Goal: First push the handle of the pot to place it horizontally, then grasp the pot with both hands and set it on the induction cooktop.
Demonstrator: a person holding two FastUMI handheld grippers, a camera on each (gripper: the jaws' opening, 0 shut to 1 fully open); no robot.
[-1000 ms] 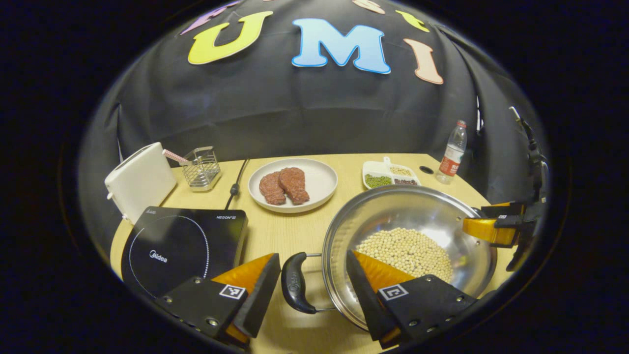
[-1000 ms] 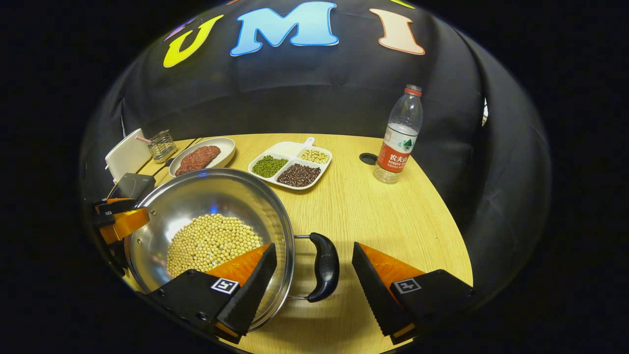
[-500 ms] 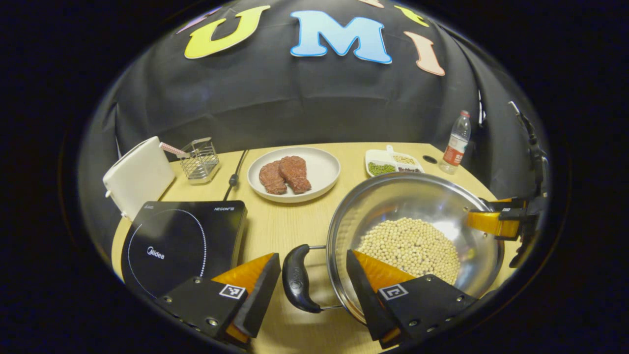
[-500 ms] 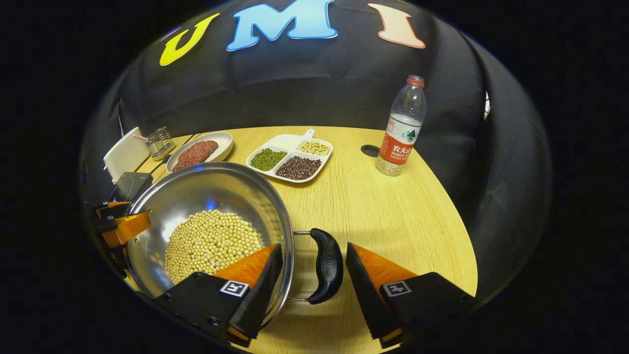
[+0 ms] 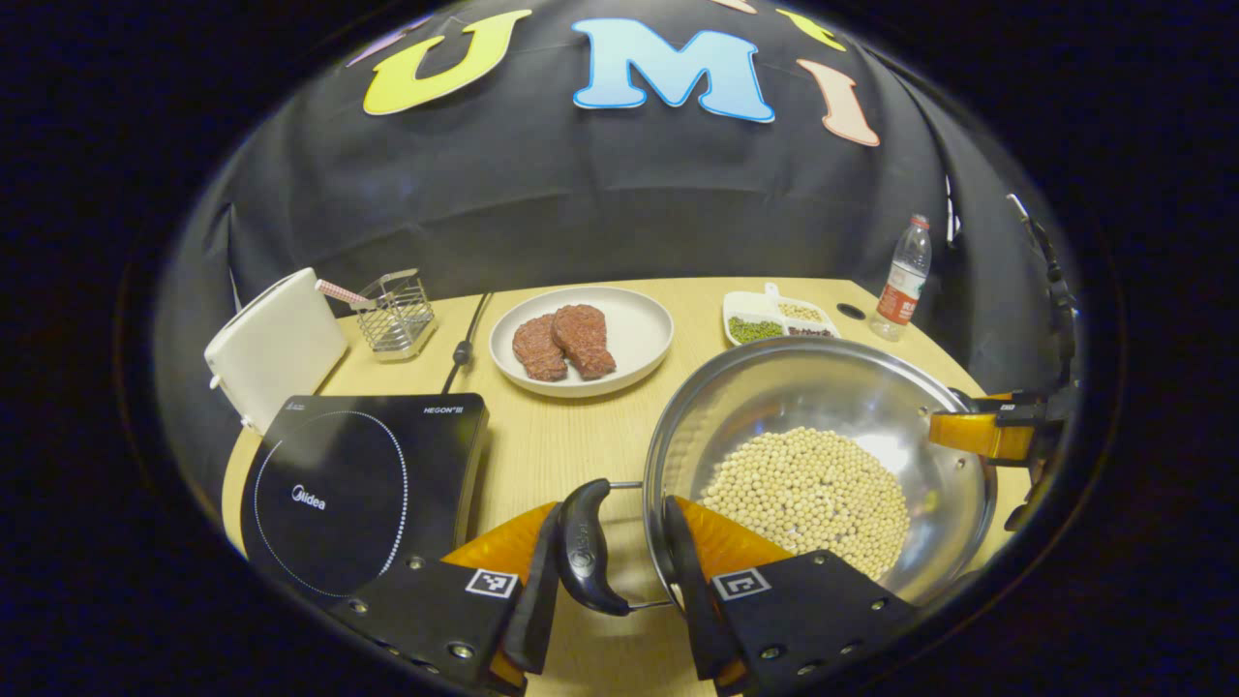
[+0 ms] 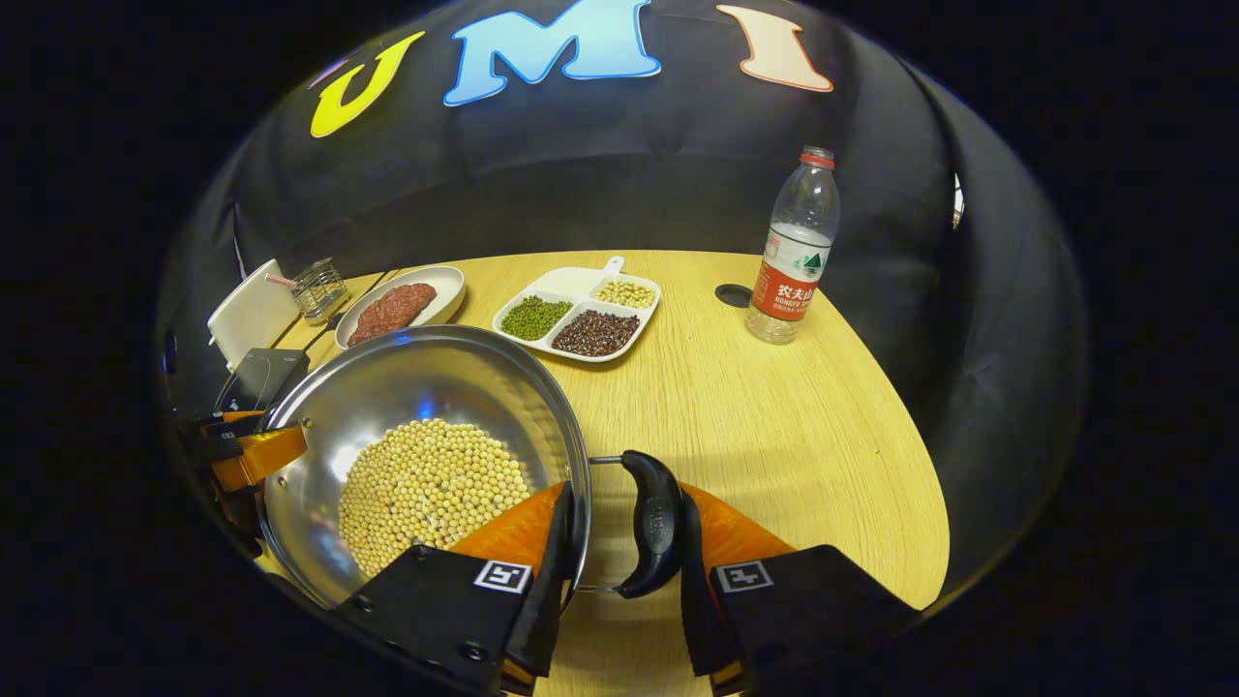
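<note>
A steel pot [image 5: 823, 397] of soybeans [image 5: 808, 489] stands on the wooden table, right of the black induction cooktop [image 5: 358, 484]. Its two black loop handles point left and right. My left gripper [image 5: 610, 581] is shut on the left handle [image 5: 584, 547], one finger outside the handle and the other inside the rim. In the right gripper view, my right gripper [image 6: 619, 561] clamps the right handle [image 6: 653, 523] the same way, with the pot [image 6: 416, 378] to its left. Each view shows the other gripper at the pot's far side.
A plate [image 5: 639, 334] with two meat patties sits behind the pot. A divided tray [image 6: 571, 283] of beans and a water bottle [image 6: 789, 261] stand at the back right. A white box [image 5: 276, 348], a wire basket [image 5: 392, 315] and a cable [image 5: 465, 348] lie behind the cooktop.
Both grippers have gone from wide open to shut around the pot's handles. The pot has stayed in place on the table.
</note>
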